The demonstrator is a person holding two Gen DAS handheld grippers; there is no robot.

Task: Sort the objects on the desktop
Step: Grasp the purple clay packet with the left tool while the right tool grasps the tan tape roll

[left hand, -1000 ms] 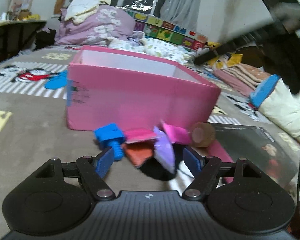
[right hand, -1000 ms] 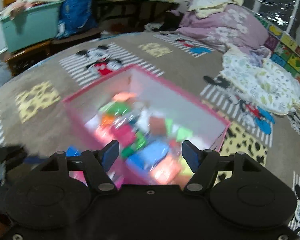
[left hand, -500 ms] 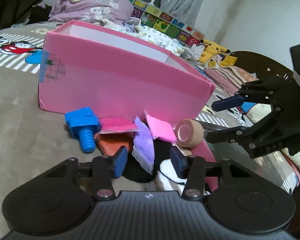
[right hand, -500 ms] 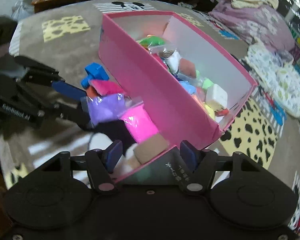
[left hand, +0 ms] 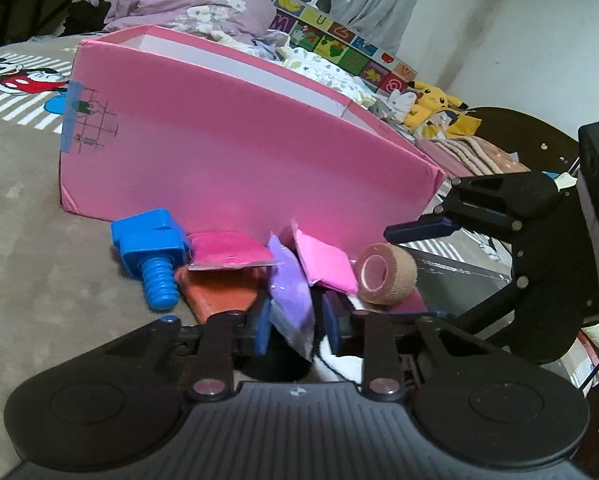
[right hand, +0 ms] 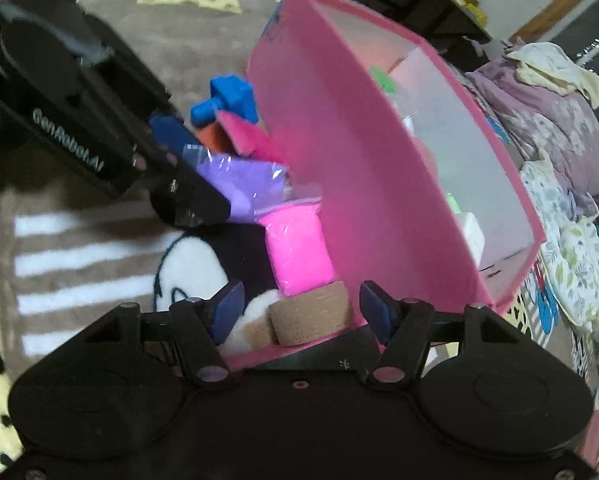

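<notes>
Left gripper (left hand: 295,330) jaws narrowed around purple clay packet in clear plastic (left hand: 291,300), contact uncertain; packet lies before long wall of pink cardboard box (left hand: 235,152), probably for transfer inside. Right gripper (right hand: 301,310) jaws wide around tan bandage roll (right hand: 309,314), untouched.

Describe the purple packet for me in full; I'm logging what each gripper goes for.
The purple packet, a clear plastic bag of soft lilac filling, stands on edge in the pile on the carpet beside the tall pink cardboard box. The left gripper has its blue fingers on either side of its lower end, narrowed around it; whether they pinch it is unclear. A bright pink packet leans against it, and an orange packet lies on its other side.
</notes>
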